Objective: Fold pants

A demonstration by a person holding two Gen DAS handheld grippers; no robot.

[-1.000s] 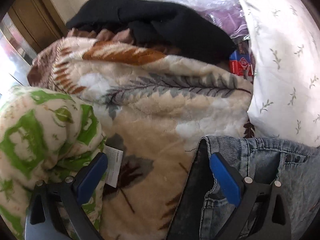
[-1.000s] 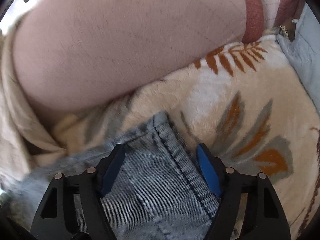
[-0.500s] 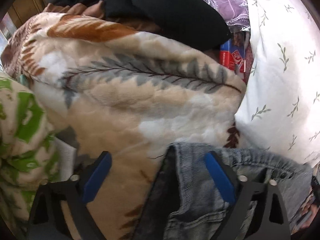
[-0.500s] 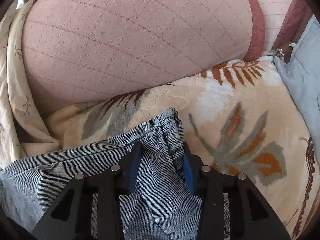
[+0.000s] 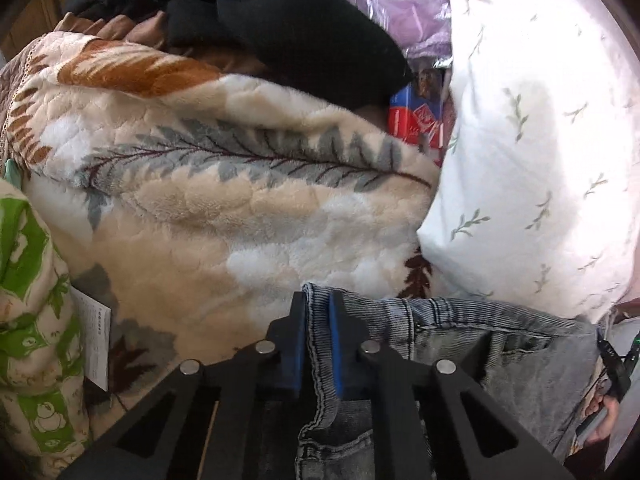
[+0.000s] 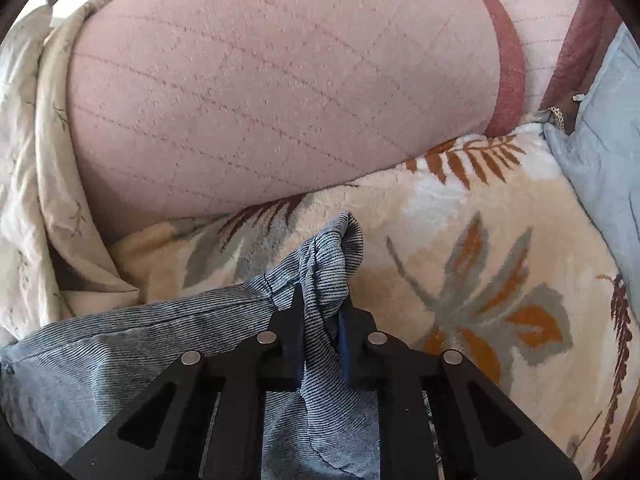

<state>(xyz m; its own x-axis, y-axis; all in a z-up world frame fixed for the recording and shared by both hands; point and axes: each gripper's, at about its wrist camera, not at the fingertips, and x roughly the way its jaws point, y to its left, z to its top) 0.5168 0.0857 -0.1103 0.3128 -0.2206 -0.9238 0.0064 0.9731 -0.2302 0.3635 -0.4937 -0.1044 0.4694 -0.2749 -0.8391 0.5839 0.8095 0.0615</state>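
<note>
Both grippers have closed since a second ago: the left gripper (image 5: 319,308) now pinches the waistband corner of the jeans (image 5: 472,344), and the right gripper (image 6: 320,300) clamps a bunched hem (image 6: 336,256). Spread on the leaf-print blanket (image 5: 224,208), the jeans run lengthwise between the two tools, so the fold likely needs one end carried toward the other.

Each wrist camera looked forward along its own fingers, close above the bed. Both views shared the leaf-print blanket (image 5: 248,216) (image 6: 460,240) and the jeans (image 5: 460,320) (image 6: 160,332).
</note>
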